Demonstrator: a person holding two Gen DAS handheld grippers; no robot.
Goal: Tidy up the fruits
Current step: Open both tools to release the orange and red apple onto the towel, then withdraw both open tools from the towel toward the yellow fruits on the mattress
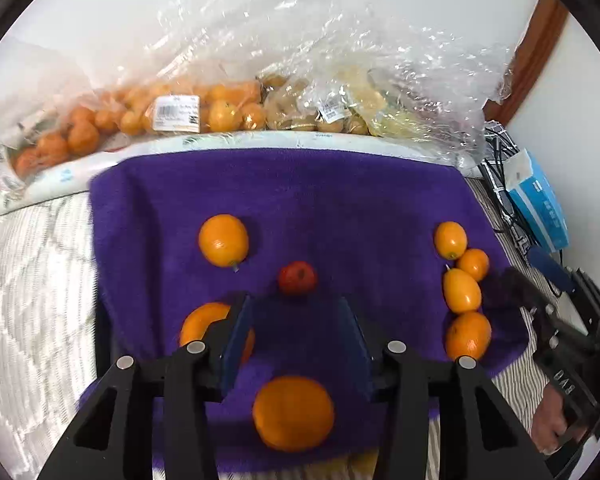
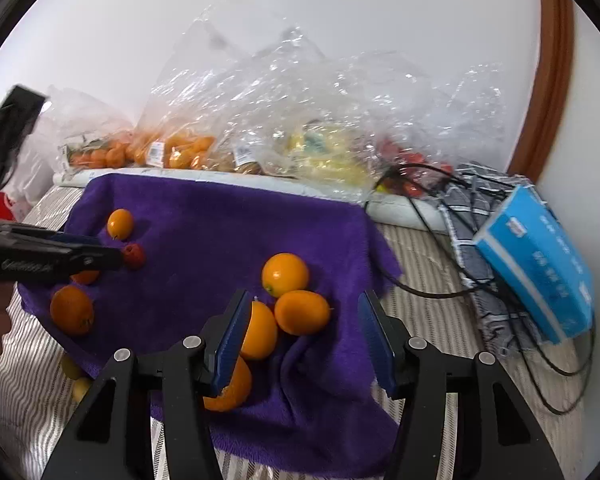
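Observation:
A purple cloth (image 1: 300, 200) carries loose fruit. In the left wrist view my left gripper (image 1: 294, 308) stands open, its pads touching nothing. A small red fruit (image 1: 297, 278) lies just past its tips. One orange (image 1: 294, 412) rests on the cloth near the finger bases, another (image 1: 196, 324) is half hidden behind the left finger, and a third (image 1: 223, 240) sits farther back. My right gripper (image 2: 304, 300) is open above the cloth's right part, where a cluster of small oranges (image 2: 302, 312) lies at and behind its left finger (image 2: 232, 336). No fruit is gripped.
Clear plastic bags (image 1: 228, 108) of oranges and other fruit line the wall behind the cloth. A blue tissue box (image 2: 536, 264) and black cables (image 2: 440, 292) lie to the right on striped bedding. A hand (image 1: 556, 420) holds the right gripper's handle.

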